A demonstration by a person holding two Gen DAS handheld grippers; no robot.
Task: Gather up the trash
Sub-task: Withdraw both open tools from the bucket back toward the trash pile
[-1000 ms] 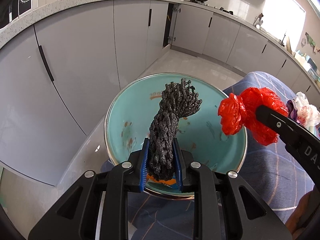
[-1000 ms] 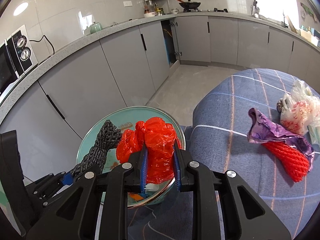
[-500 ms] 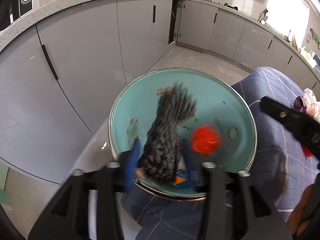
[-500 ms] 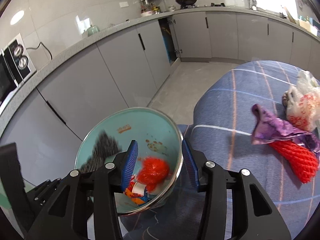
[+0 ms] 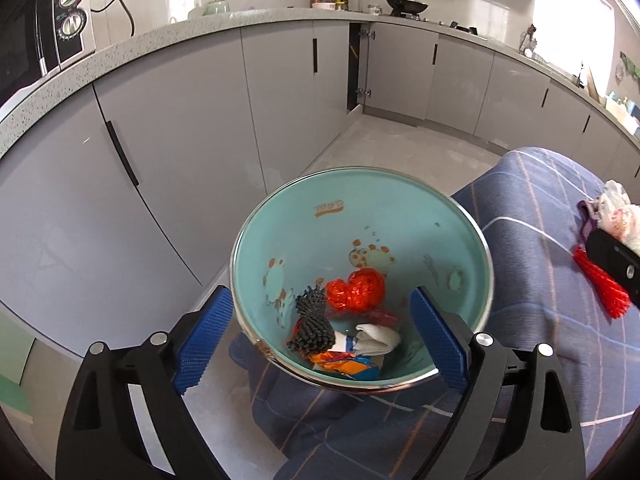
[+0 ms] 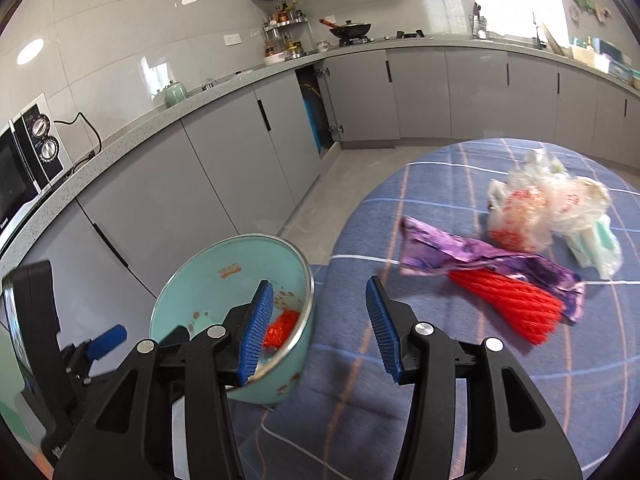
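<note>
A teal bowl (image 5: 400, 216) stands at the edge of the blue checked tablecloth (image 5: 532, 264). In it lie a black foam net (image 5: 312, 326), a red plastic bag (image 5: 358, 290), white paper and an orange wrapper. My left gripper (image 5: 322, 338) is open and empty, its jaws either side of the bowl's near rim. My right gripper (image 6: 320, 328) is open and empty, just right of the bowl (image 6: 224, 264). On the cloth lie a purple wrapper (image 6: 480, 254), a red foam net (image 6: 508, 306) and a clear plastic bag (image 6: 544, 208).
Grey kitchen cabinets (image 5: 180, 128) and a speckled counter run behind the table, across a strip of floor. A microwave (image 6: 24, 160) stands on the counter at left. A pale green packet (image 6: 600, 244) lies beside the clear bag. The table edge falls off left of the bowl.
Both grippers opened. The black net and the red bag dropped into the bowl. Both grippers then drew back, and the right one turned toward the trash on the cloth.
</note>
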